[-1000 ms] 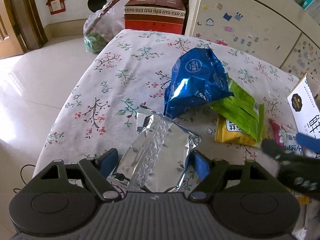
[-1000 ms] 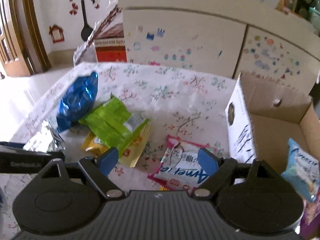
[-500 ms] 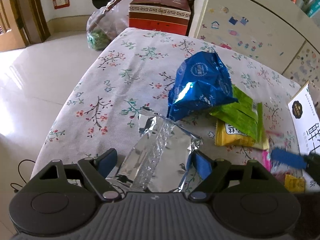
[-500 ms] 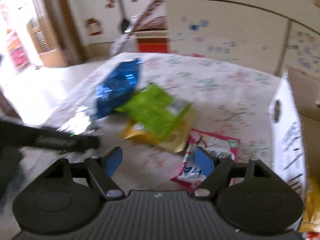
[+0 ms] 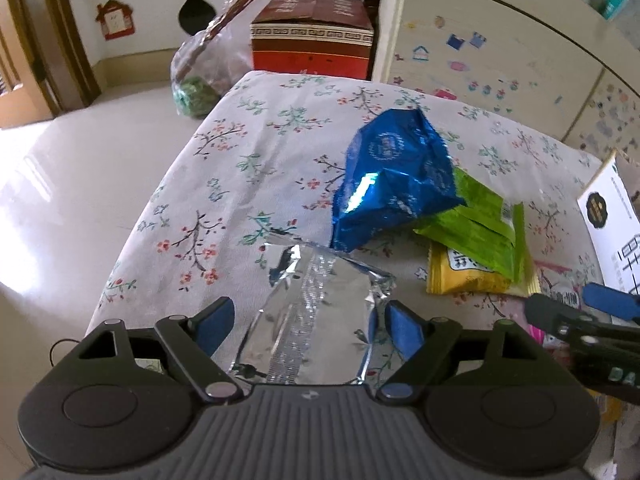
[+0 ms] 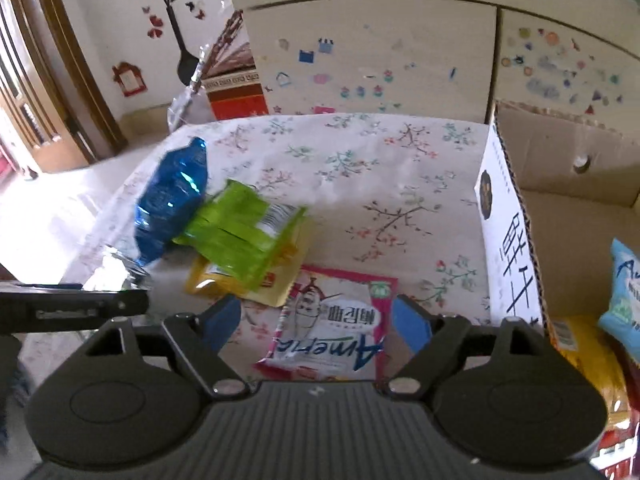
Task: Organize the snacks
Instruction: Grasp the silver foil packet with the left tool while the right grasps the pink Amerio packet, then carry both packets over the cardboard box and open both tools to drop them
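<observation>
A silver foil packet [image 5: 316,312] lies on the floral table between the open jaws of my left gripper [image 5: 308,320]. Beyond it lie a blue bag [image 5: 392,184], a green packet [image 5: 480,224] and a yellow packet [image 5: 464,276]. My right gripper [image 6: 316,320] is open over a pink and white snack packet [image 6: 336,324]. The blue bag [image 6: 172,196], green packet [image 6: 244,232] and yellow packet [image 6: 224,284] show left of it. A cardboard box [image 6: 560,168] on the right holds a light blue bag [image 6: 624,292].
The table's left edge [image 5: 160,208] drops to a tiled floor. A red carton [image 5: 312,36] and a plastic bag [image 5: 204,68] stand behind the table. A stickered cabinet [image 6: 372,48] runs along the back. The box's white side [image 5: 612,236] is at the right.
My right gripper has swung left and back and now sits over the pink packet. My left gripper has stayed around the silver packet, still open.
</observation>
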A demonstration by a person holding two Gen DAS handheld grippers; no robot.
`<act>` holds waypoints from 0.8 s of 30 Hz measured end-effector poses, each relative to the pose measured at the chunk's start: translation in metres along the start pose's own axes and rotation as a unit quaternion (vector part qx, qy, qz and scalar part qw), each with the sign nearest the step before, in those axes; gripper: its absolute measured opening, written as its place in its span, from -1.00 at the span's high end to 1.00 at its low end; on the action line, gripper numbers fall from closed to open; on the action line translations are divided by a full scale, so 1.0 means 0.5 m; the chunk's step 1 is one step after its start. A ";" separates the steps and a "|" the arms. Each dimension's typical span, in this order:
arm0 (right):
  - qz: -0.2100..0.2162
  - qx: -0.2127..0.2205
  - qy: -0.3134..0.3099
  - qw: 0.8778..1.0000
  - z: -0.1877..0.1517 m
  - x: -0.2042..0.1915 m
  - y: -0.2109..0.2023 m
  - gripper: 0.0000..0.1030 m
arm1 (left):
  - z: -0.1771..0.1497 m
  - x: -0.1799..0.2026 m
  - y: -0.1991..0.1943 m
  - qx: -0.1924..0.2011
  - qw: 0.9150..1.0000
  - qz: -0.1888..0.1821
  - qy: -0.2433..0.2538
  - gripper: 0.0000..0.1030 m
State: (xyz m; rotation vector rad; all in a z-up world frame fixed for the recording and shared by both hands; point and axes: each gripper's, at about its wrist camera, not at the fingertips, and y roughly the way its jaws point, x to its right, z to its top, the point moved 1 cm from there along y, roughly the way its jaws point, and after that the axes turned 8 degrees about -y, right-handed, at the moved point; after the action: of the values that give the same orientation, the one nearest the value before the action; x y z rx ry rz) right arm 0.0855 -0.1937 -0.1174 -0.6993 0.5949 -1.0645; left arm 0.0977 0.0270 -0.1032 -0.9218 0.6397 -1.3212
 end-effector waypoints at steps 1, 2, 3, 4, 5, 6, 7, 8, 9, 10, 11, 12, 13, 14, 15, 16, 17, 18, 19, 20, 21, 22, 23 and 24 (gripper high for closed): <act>0.000 -0.006 0.001 1.000 -0.001 0.000 0.007 -0.65 | -0.001 0.003 0.000 0.001 1.000 -0.001 0.005 -0.67; -0.003 -0.014 0.004 1.000 -0.004 0.001 0.014 -0.65 | -0.001 0.005 0.001 0.000 1.000 -0.003 0.007 -0.67; -0.009 -0.019 0.007 1.000 -0.010 0.003 0.015 -0.65 | -0.001 0.007 0.001 -0.001 1.000 -0.006 0.007 -0.67; -0.015 -0.014 0.005 1.000 -0.013 0.003 0.016 -0.65 | -0.001 0.007 0.003 -0.004 1.000 -0.010 0.006 -0.68; -0.020 -0.014 0.000 1.000 -0.013 0.000 0.017 -0.66 | -0.003 0.008 0.006 -0.008 1.000 -0.013 0.006 -0.71; -0.023 -0.014 -0.007 1.000 -0.013 -0.004 0.019 -0.66 | -0.004 0.009 0.009 -0.011 1.000 -0.013 0.009 -0.77; -0.025 -0.015 -0.012 1.000 -0.013 -0.006 0.020 -0.68 | -0.007 0.010 0.013 -0.014 1.000 -0.012 0.014 -0.78; -0.026 -0.013 -0.016 0.999 -0.014 -0.009 0.021 -0.68 | -0.010 0.012 0.017 -0.018 1.000 -0.009 0.017 -0.81; -0.028 -0.012 -0.021 0.999 -0.016 -0.013 0.022 -0.68 | -0.013 0.011 0.017 -0.014 1.000 -0.006 0.016 -0.84; -0.031 -0.012 -0.027 0.999 -0.017 -0.017 0.023 -0.67 | -0.014 0.011 0.017 -0.014 1.000 -0.007 0.014 -0.84; -0.033 -0.012 -0.032 0.999 -0.018 -0.020 0.022 -0.64 | -0.014 0.009 0.017 -0.014 1.000 -0.008 0.012 -0.84; -0.034 -0.011 -0.037 0.999 -0.019 -0.023 0.021 -0.60 | -0.014 0.009 0.015 -0.014 1.000 -0.008 0.011 -0.83; -0.037 -0.009 -0.043 0.998 -0.020 -0.025 0.019 -0.48 | -0.015 0.009 0.015 -0.014 1.000 -0.008 0.011 -0.81; -0.040 -0.007 -0.047 0.998 -0.019 -0.027 0.018 -0.37 | -0.015 0.011 0.013 -0.013 1.000 -0.009 0.013 -0.75; -0.041 -0.006 -0.048 0.998 -0.019 -0.027 0.016 -0.30 | -0.015 0.013 0.011 -0.012 1.000 -0.008 0.015 -0.64; -0.040 -0.005 -0.048 0.998 -0.018 -0.026 0.013 -0.23 | -0.014 0.014 0.008 -0.011 1.000 -0.010 0.016 -0.57; -0.035 -0.004 -0.046 0.998 -0.018 -0.023 0.011 -0.18 | -0.013 0.015 0.005 -0.011 1.000 -0.013 0.017 -0.42; -0.029 -0.003 -0.041 0.999 -0.018 -0.021 0.008 -0.15 | -0.012 0.015 0.003 -0.013 1.000 -0.016 0.018 -0.39; -0.021 -0.003 -0.035 0.999 -0.018 -0.019 0.004 -0.09 | -0.012 0.015 0.001 -0.015 1.000 -0.019 0.015 -0.35; -0.013 -0.004 -0.030 0.999 -0.018 -0.017 0.001 -0.07 | -0.013 0.014 -0.002 -0.015 1.000 -0.019 0.014 -0.31; -0.004 -0.005 -0.023 1.000 -0.018 -0.016 -0.003 -0.07 | -0.014 0.014 -0.004 -0.016 1.000 -0.019 0.013 -0.30; 0.005 -0.006 -0.015 1.000 -0.019 -0.014 -0.008 -0.04 | -0.015 0.013 -0.008 -0.016 1.000 -0.020 0.012 -0.30; 0.013 -0.006 -0.008 1.000 -0.019 -0.012 -0.013 -0.04 | -0.016 0.012 -0.011 -0.017 1.000 -0.019 0.010 -0.30; 0.019 -0.006 -0.003 1.000 -0.019 -0.011 -0.019 -0.04 | -0.018 0.011 -0.015 -0.017 1.000 -0.019 0.007 -0.30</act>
State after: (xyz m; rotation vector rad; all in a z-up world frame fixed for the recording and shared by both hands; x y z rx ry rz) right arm 0.0711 -0.1937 -0.1157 -0.6993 0.6090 -1.0243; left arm 0.0871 0.0200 -0.1008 -0.9569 0.6594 -1.3563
